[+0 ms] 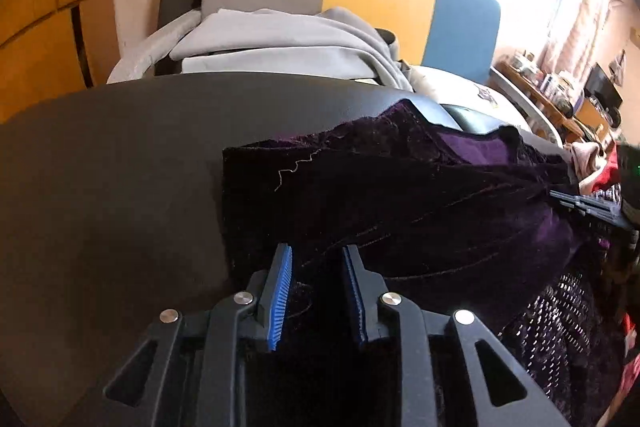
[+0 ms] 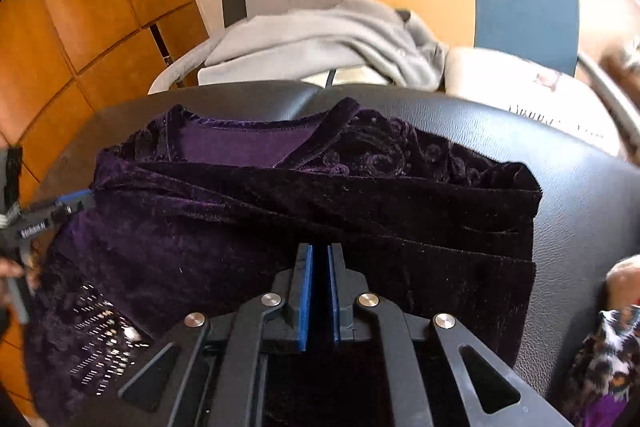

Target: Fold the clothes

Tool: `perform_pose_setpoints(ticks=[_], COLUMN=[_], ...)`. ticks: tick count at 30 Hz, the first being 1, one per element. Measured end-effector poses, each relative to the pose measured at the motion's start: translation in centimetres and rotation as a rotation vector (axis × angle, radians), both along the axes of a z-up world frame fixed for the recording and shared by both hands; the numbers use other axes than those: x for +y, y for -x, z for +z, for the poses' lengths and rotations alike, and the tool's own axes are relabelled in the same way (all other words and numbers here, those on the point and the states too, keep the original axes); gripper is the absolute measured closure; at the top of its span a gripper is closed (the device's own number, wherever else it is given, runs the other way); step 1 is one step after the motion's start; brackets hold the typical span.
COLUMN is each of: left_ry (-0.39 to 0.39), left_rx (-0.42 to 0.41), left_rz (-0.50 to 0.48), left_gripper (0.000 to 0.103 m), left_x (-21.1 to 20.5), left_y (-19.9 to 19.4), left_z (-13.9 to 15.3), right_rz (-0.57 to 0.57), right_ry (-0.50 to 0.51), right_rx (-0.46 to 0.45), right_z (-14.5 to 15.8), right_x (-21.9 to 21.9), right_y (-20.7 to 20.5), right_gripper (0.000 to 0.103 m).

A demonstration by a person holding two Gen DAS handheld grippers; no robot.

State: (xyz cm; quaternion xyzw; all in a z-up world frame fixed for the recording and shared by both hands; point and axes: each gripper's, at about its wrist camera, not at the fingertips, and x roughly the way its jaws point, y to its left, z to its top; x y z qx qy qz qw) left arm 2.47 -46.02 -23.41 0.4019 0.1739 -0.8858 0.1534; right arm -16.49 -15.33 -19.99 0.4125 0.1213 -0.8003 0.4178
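The big black seat (image 2: pixel 580 187) holds the purple velvet top (image 2: pixel 280 211) lying partly folded – soft, floppy, a bit slippery, best pinched at its near edge – where the left gripper (image 1: pixel 316 267) sits apart and the right gripper (image 2: pixel 319 263) nearly together.

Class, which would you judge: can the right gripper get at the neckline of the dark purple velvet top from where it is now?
Probably yes. The right gripper sits low over the dark purple velvet top; only flat cloth lies between it and the neckline.
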Motion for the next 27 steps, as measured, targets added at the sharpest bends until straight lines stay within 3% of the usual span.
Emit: perform_pose_setpoints(ticks=[3,5,6,7,11,14,22,27], left_ry=[-0.001,-0.057,-0.087,-0.133,-0.239,-0.309,-0.326,-0.333], left_rx=[0.031,0.064,0.080,0.094,0.106,0.105,0.079,0.052], left_rz=[0.051,0.068,0.077,0.080,0.080,0.043,-0.008,-0.034], left_gripper=[0.073,0.065,0.065,0.064,0.056,0.047,0.045,0.044], left_x=[0.3,0.4,0.4,0.6,2.2,4.3,10.3,12.6], left_y=[-2.9,-6.2,-8.0,-10.0,-17.1,-20.0,-23.9,-25.2], left_z=[1.8,2.3,2.6,2.5,1.5,0.7,-0.6,-0.8], right_rz=[-0.023,-0.047,-0.047,-0.037,-0.054,-0.096,-0.172,-0.094], right_ry=[0.010,0.018,0.042,0.085,0.165,0.184,0.282,0.367], right_rx=[-0.035,-0.070,-0.071,-0.087,-0.196,-0.280,-0.513,-0.581], right_z=[0.4,1.2,2.1,2.9,3.2,2.3,-0.6,-1.6], right_x=[0.3,0.8,1.7,3.2,9.2,14.3,25.9,26.5], right_y=[0.4,0.2,-0.5,-1.4,-4.8,-7.3,-13.8,-16.5], right_gripper=[0.093,0.074,0.042,0.020,0.017,0.017,0.013,0.013])
